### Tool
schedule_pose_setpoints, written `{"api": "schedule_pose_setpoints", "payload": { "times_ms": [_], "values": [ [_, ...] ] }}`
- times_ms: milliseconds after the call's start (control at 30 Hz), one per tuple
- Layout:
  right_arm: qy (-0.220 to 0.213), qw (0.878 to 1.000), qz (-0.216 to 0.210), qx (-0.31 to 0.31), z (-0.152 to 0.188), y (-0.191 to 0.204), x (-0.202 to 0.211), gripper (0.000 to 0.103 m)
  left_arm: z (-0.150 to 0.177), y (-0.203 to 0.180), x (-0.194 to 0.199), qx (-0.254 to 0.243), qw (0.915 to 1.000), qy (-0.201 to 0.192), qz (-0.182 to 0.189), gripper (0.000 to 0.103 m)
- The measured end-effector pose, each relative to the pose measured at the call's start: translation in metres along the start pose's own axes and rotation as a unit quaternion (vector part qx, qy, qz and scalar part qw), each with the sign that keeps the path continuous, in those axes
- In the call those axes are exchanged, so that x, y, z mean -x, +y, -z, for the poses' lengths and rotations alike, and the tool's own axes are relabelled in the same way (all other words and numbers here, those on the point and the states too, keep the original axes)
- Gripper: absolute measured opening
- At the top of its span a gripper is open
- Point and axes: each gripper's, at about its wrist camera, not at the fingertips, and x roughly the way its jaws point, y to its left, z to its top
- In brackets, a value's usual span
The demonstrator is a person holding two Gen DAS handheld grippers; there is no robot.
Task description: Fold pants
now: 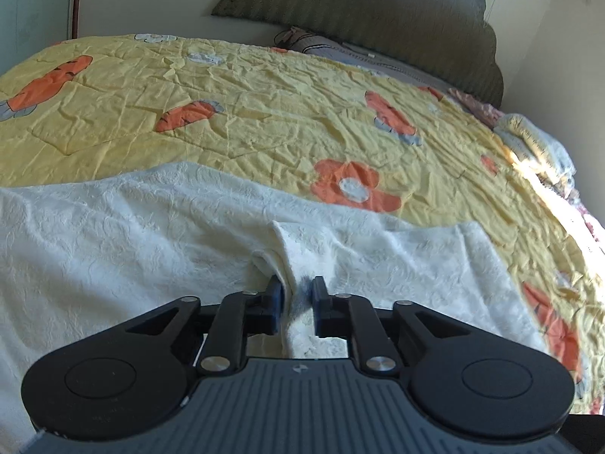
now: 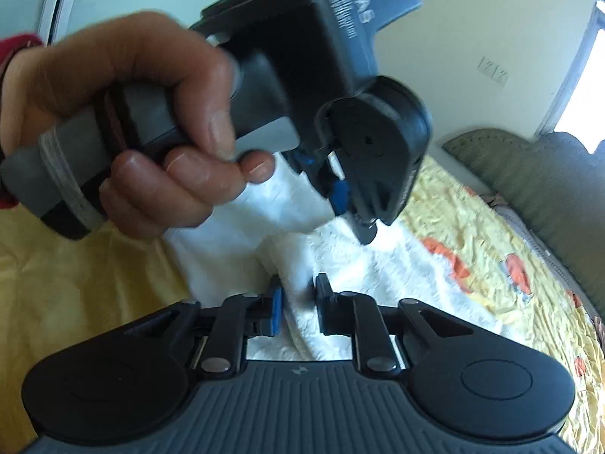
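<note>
With each hand-held gripper, left (image 1: 297, 295) and right (image 2: 297, 295), nipped shut on the white pants (image 1: 151, 234), lift evenly, keeping the edge taut over the bed (image 1: 227, 113).

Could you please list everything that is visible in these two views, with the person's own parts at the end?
pants: one, white textured fabric, spread across the near part of the bed, a fold pinched up in each gripper.
quilt: one, yellow with orange carrots and flowers, covering the bed under the pants.
headboard: one, olive green, padded, against the far wall.
pillow: one, grey and brown, at the foot of the headboard.
window: one, bright, at the right edge of the right wrist view.
left hand-held gripper: one, black with blue pads, shut on the pants.
right hand-held gripper: one, black with blue pads, shut on the pants.
left hand: one, wrapped around the left gripper's handle; a red sleeve behind it.
</note>
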Motion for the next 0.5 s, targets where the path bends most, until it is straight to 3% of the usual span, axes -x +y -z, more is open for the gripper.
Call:
{"api": "schedule_pose_setpoints", "payload": {
  "times_ms": [67, 100, 167, 233, 333, 500],
  "values": [
    [-0.002, 0.999, 0.014, 0.032, -0.003, 0.009, 0.012, 0.021, 0.005, -0.003, 0.005, -0.022, 0.9993, -0.018, -0.024, 0.034],
    [-0.014, 0.999, -0.002, 0.03, -0.005, 0.007, 0.023, 0.021, 0.006, -0.005, 0.009, -0.038, 0.9981, -0.027, -0.041, 0.04],
    [-0.051, 0.997, -0.038, -0.031, -0.008, -0.009, 0.042, 0.022, 0.006, -0.01, 0.014, -0.063, 0.9948, -0.043, -0.067, 0.041],
    [-0.07, 0.991, -0.043, -0.102, -0.006, -0.032, 0.046, 0.022, 0.005, -0.012, 0.019, -0.075, 0.9923, -0.054, -0.083, 0.041],
    [-0.041, 0.986, 0.01, -0.162, 0.003, -0.055, 0.027, 0.022, 0.006, -0.011, 0.022, -0.077, 0.9913, -0.05, -0.094, 0.041],
    [0.015, 0.979, -0.005, -0.201, 0.025, -0.062, 0.001, 0.022, 0.01, -0.01, 0.025, -0.085, 0.9881, -0.049, -0.119, 0.047]
  ]
}}
